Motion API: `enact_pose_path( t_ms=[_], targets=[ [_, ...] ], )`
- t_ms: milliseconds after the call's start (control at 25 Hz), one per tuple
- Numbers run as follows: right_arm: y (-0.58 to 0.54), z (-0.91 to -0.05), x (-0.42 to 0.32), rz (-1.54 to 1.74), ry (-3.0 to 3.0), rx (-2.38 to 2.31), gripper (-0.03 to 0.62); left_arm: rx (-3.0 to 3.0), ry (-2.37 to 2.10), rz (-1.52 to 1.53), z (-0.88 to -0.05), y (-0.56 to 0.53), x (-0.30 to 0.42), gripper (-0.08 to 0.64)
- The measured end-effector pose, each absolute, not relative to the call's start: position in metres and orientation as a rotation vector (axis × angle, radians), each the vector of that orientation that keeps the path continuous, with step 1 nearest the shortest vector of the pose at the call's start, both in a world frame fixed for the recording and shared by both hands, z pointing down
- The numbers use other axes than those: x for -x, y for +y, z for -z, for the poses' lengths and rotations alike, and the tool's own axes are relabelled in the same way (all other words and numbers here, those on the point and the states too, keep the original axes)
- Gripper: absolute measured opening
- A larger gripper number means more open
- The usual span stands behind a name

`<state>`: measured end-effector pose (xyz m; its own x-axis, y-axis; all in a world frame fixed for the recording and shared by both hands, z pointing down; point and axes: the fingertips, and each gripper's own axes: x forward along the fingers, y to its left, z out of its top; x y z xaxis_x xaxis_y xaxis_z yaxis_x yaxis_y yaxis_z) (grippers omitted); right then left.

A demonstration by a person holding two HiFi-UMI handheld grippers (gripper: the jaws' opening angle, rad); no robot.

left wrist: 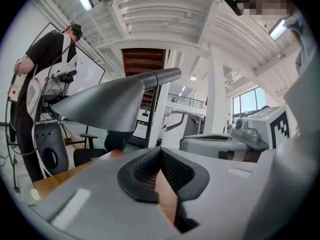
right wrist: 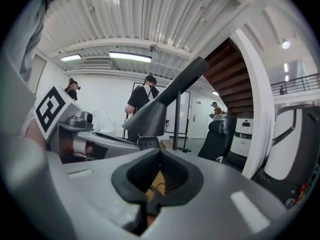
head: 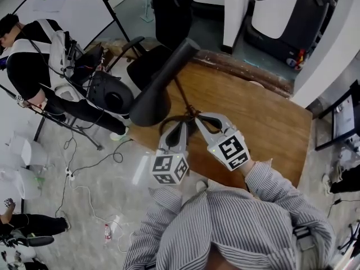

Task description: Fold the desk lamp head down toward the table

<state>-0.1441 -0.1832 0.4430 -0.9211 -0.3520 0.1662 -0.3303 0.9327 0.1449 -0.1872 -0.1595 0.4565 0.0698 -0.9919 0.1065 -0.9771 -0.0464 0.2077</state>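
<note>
The black desk lamp stands on the wooden table [head: 264,122]. Its cone shade [head: 151,97] slants down to the left, and a thin stem [head: 181,91] runs to the round base [head: 169,125]. My left gripper [head: 181,126] and right gripper [head: 197,117] lie side by side over the base, tips near the foot of the stem. Both are shut with nothing between the pads. In the left gripper view the shade [left wrist: 107,104] hangs above the shut left gripper [left wrist: 160,151]. The right gripper view shows the shade [right wrist: 149,116] and stem [right wrist: 177,119] just beyond the shut right gripper [right wrist: 160,154].
A black office chair [head: 112,94] stands off the table's left edge, close under the shade. A person in black and white [head: 28,66] sits further left among stands and floor cables [head: 84,167]. A dark unit [head: 281,10] stands behind the table.
</note>
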Motion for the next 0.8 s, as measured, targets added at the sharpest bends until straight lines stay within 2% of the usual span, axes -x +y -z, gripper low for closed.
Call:
enact_pose_path(
  t_ms=[280,800],
  targets=[
    [-0.167,-0.461,0.14,-0.054,-2.928,-0.5,0.0,-2.191,-1.969,0.066,-0.456,-0.149,0.171,0.005],
    [-0.154,-0.469,0.143,-0.154,-2.935,-0.488,0.0,-2.172,-1.945,0.083,-0.462,-0.143,0.173,0.005]
  ],
)
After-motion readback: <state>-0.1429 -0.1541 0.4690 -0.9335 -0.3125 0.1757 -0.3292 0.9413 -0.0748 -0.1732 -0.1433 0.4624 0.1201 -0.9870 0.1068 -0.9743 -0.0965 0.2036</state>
